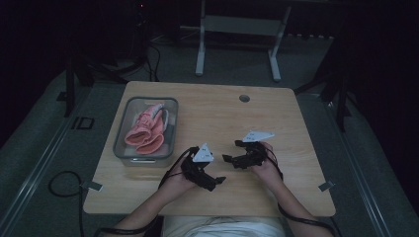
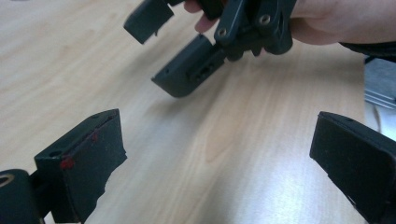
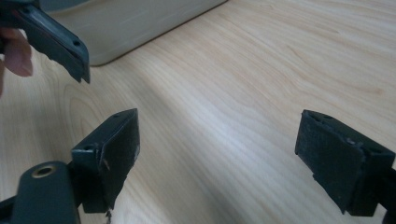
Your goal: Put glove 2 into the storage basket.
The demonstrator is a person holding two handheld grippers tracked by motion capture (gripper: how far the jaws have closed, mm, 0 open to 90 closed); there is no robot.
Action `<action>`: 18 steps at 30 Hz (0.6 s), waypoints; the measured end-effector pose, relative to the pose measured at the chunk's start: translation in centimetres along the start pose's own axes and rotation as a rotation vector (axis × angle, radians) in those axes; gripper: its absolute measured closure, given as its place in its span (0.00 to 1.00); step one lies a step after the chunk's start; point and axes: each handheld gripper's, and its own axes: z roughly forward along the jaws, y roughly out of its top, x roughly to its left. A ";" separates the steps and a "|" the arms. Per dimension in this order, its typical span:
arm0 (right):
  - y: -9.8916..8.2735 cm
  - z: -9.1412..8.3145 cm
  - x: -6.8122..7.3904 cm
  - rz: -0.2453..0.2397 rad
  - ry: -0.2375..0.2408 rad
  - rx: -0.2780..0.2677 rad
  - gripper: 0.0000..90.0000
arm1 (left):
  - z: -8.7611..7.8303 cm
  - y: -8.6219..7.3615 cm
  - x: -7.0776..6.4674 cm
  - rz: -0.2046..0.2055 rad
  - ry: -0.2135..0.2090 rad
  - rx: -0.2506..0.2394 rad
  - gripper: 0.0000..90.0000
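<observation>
Dim surroundings frame a light wooden table (image 1: 217,123); behind it stands a white metal frame (image 1: 237,39) on the grey floor. A grey bin (image 1: 124,129) sits on the table's left part and holds a pink shoe (image 1: 146,129). A small round grommet (image 1: 244,98) lies near the table's far edge, well apart from the bin.

Both grippers hover over the bare wood to the right of the bin, near the table's front edge. The left gripper (image 1: 219,180) is the one closer to the bin; the right gripper (image 1: 232,151) is just beyond it, farther from the bin. Their tips face each other and lie close together without touching. Nothing stands between the grippers and the bin.

Left gripper (image 2: 217,154) view: its jaws stand wide apart with only wood grain between them. Ahead, the right gripper (image 2: 166,53) appears, held by a hand (image 2: 327,21), with its jaws also parted.

Right gripper (image 3: 217,156) view: its jaws stand wide apart over bare wood and grip nothing. The bin's pale wall (image 3: 135,23) fills the upper left, and one jaw of the left gripper shows beside a fingertip (image 3: 16,53). The shoe is visible in the high view alone.
</observation>
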 end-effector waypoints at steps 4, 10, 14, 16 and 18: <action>-1.2 -0.4 0.0 0.000 -0.008 0.003 0.16 | 0.7 -0.7 -0.2 -0.011 -0.039 -0.015 0.03; -2.6 -1.1 0.1 0.004 -0.020 0.013 0.16 | 1.6 -1.5 -0.5 -0.002 -0.076 -0.024 0.03; -3.3 -1.6 0.1 -0.003 -0.030 0.032 0.16 | 2.3 -2.0 -0.9 0.011 -0.081 -0.010 0.03; -3.6 -2.0 0.1 0.005 -0.034 0.032 0.16 | 2.5 -2.1 -1.1 0.029 -0.066 0.008 0.03; -4.1 -2.4 0.1 0.011 -0.040 0.027 0.16 | 2.6 -2.3 -1.2 0.037 -0.061 0.008 0.03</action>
